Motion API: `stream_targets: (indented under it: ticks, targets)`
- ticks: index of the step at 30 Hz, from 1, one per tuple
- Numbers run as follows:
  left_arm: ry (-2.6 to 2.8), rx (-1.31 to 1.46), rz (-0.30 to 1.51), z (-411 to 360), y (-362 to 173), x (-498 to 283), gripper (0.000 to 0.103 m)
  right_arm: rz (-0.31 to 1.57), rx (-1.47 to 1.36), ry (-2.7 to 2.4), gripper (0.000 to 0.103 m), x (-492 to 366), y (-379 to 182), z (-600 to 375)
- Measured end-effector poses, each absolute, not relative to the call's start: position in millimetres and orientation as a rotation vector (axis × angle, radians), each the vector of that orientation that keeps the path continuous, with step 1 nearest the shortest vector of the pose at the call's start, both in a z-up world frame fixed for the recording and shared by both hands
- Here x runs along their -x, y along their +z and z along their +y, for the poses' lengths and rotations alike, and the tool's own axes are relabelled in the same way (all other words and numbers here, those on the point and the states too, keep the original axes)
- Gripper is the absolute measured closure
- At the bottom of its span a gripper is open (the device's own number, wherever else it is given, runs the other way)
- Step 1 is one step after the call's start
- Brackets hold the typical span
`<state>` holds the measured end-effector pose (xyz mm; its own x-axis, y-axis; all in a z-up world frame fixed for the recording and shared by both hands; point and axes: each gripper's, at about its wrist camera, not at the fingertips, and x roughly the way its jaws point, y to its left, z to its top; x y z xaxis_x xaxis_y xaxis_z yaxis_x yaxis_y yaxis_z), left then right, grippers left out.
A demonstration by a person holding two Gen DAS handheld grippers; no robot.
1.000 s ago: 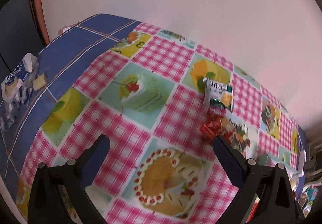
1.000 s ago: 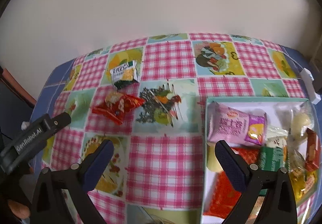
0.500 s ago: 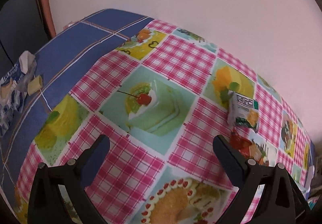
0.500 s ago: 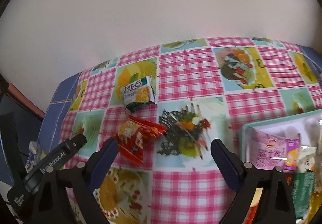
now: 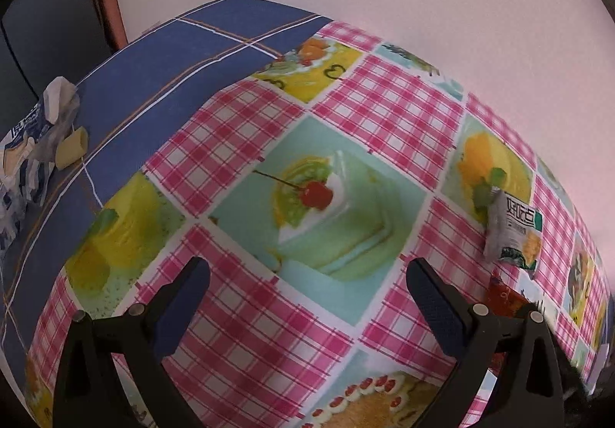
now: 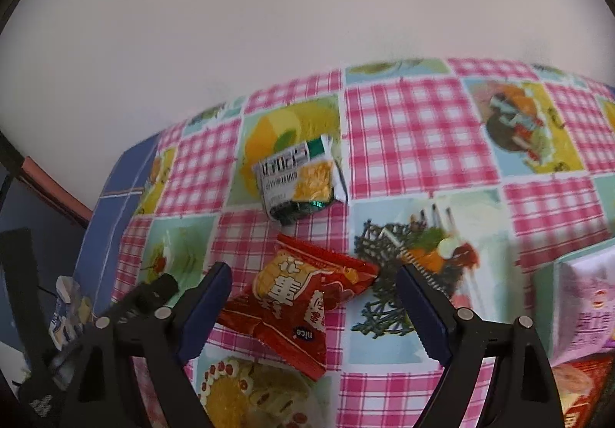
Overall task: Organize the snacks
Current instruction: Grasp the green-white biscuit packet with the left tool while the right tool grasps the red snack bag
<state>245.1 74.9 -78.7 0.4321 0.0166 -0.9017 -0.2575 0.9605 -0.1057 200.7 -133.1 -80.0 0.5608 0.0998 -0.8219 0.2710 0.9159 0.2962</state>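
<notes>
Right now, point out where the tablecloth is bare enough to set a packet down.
Free: the cake-print squares left of the white-green packet, up to the blue cloth. Crowded: around the red packet between the right gripper's open jaws, and the box on the right.

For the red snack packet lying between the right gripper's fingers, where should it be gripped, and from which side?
Grip the red packet across its puffed middle, coming down from above. It lies flat on the tablecloth with crimped ends at upper right and lower right, so the fuller centre probably gives the pads more to hold. The right gripper already straddles it; its jaws have just been closing, but the pads do not touch it yet.
</notes>
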Motion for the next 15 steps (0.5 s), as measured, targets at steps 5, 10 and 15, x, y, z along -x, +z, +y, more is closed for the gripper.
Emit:
stream_targets:
  ticks: [5, 10, 15]
  targets:
    - [0.148, 0.239, 1.123, 70.6, -79.9, -246.6, 0.001, 1.010, -0.417, -0.128, 0.027, -201.5, -93.0, -136.1]
    - [0.120, 0.234, 1.138, 62.5, -81.9, -247.2, 0.001, 1.008, -0.438, -0.132, 0.037, -201.2, -93.0, -147.9]
    - [0.092, 0.234, 1.155, 60.4, -82.8, -250.2, 0.001, 1.001, -0.438, -0.146, 0.042, -198.8, -91.5, -161.6]
